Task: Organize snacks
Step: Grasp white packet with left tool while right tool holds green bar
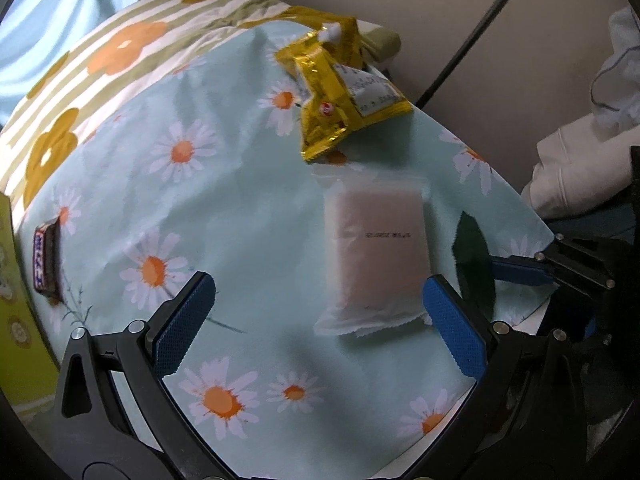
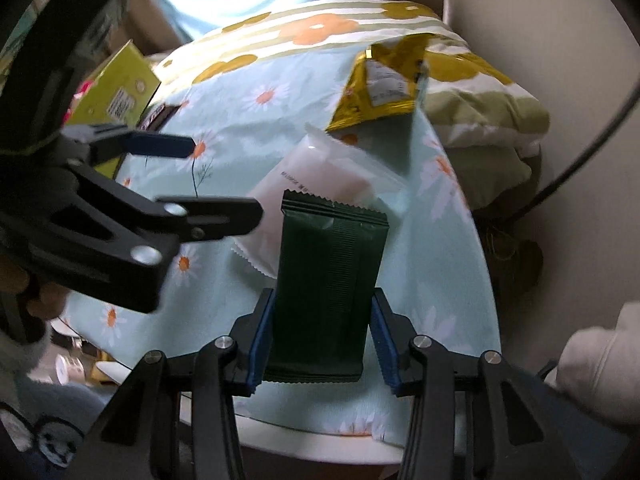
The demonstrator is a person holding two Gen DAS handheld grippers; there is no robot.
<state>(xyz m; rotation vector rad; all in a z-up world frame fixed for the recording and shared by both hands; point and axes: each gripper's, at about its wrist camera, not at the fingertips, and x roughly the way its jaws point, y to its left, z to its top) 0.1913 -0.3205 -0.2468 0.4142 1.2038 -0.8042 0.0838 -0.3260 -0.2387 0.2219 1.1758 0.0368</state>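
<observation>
My right gripper (image 2: 322, 340) is shut on a dark green snack packet (image 2: 332, 280) and holds it above the daisy cloth; the packet also shows in the left wrist view (image 1: 474, 264). A pale pink frosted packet (image 1: 378, 244) lies on the cloth between and just ahead of my open, empty left gripper (image 1: 320, 312), and shows in the right wrist view (image 2: 320, 176). Two yellow foil packets (image 1: 340, 92) lie at the far side, also in the right wrist view (image 2: 380, 88). A dark chocolate bar (image 1: 46, 260) lies at the left edge.
The round table (image 2: 304, 436) carries a light blue daisy cloth (image 1: 224, 184). A striped floral cushion (image 1: 100, 60) lies behind it. A green-yellow box (image 2: 116, 88) stands at the left. White fabric (image 1: 580, 168) and a black cable (image 1: 472, 40) are on the right.
</observation>
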